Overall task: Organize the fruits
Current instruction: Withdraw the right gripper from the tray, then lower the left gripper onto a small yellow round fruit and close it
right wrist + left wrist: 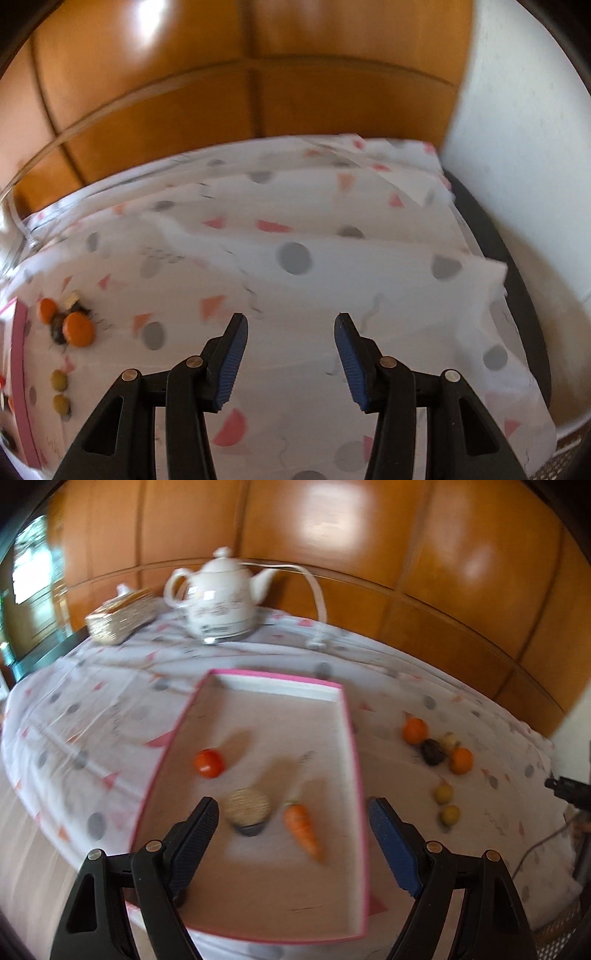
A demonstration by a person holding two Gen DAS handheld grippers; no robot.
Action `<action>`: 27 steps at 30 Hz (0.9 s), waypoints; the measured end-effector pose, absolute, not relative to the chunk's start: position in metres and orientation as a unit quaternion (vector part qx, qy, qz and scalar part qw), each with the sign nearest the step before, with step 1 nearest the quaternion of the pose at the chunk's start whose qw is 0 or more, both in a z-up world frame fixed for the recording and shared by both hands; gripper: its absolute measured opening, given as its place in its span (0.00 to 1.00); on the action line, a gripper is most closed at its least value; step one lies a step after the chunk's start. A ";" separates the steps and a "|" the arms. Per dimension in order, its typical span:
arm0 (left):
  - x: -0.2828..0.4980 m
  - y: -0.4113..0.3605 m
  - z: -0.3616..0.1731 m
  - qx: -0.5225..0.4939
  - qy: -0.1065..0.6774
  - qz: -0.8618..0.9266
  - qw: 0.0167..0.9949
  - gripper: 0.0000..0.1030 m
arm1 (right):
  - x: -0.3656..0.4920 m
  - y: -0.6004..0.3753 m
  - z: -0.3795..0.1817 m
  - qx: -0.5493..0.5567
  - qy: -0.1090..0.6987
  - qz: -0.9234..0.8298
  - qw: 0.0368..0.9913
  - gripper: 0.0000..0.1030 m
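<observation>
A pink-rimmed tray (352,746) lies on the table. In it are a red tomato (209,763), a tan netted ball on a dark base (246,809) and a carrot (302,827). My left gripper (291,812) is open and empty above the tray's near half. To the tray's right lie two oranges (415,730) (461,760), a dark fruit (433,752), a pale fruit (449,740) and two small yellow fruits (443,793) (450,815). My right gripper (291,321) is open and empty over bare cloth, right of the oranges (78,329) and yellow fruits (59,380).
A white teapot (218,602) with a cord (317,602) and a woven box (122,618) stand at the table's back. A patterned cloth (295,258) covers the table. Wooden panels (332,535) are behind. The table edge (517,295) drops off at the right.
</observation>
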State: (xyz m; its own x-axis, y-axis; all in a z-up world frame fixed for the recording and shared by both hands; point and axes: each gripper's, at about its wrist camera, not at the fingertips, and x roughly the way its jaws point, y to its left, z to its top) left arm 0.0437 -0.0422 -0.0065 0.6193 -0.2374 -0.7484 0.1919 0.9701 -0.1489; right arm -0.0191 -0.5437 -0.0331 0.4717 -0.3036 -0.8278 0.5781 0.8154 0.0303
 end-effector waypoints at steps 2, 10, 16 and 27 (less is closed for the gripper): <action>0.048 -0.054 -0.006 -0.023 0.424 -0.133 0.896 0.81 | -0.021 -0.552 -0.035 0.164 0.445 -0.281 0.834 0.48; 0.065 -0.112 -0.008 0.011 0.439 -0.209 0.874 0.65 | -0.038 -0.579 -0.046 0.239 0.439 -0.320 0.805 0.48; 0.074 -0.169 -0.029 0.024 0.485 -0.288 0.825 0.47 | -0.033 -0.573 -0.045 0.238 0.442 -0.306 0.809 0.48; 0.106 -0.238 -0.070 0.036 0.542 -0.293 0.787 0.46 | -0.051 -0.590 -0.040 0.275 0.415 -0.337 0.799 0.48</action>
State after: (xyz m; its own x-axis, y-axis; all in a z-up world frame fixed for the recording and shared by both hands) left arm 0.1057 -0.2379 -0.0705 0.2409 -0.4220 -0.8740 0.4996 0.8260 -0.2611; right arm -0.0513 -0.5895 -0.0402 0.4287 -0.3101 -0.8486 0.7667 0.6217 0.1601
